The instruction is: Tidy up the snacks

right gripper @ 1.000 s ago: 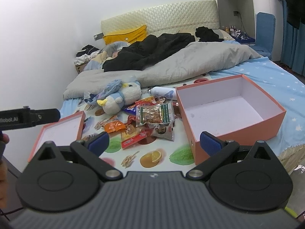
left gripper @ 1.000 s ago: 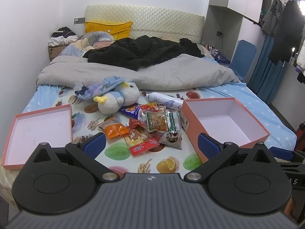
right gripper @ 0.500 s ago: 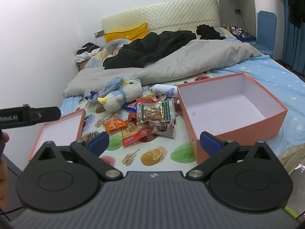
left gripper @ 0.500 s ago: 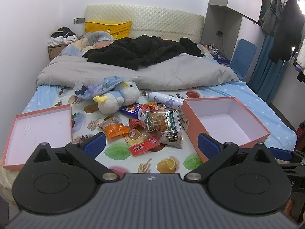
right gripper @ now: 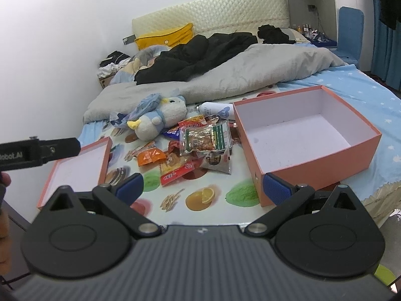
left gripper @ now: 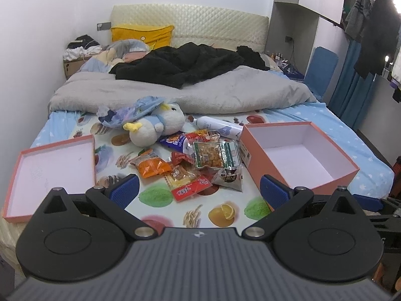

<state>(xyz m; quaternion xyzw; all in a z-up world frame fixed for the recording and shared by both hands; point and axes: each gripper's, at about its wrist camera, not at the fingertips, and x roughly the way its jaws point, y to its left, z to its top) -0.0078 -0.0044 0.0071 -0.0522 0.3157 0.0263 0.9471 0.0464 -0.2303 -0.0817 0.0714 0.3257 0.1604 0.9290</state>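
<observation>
Right wrist view has crept nearer the bed (right gripper: 363, 95): snack packets (right gripper: 200, 148) still heaped mid-mat, beside the empty pink box (right gripper: 323, 165). Left gripper (left gripper: 198, 188) and right gripper (right gripper: 203, 188) stay wide apart, holding nothing; sorting hasn't begun.

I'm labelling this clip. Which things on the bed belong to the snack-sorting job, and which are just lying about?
Job: snack packets, open pink box, box lid, both grippers, fingers open and empty.
Lying about: plush toy, white bottle, grey duvet, black clothes, yellow pillow.
</observation>
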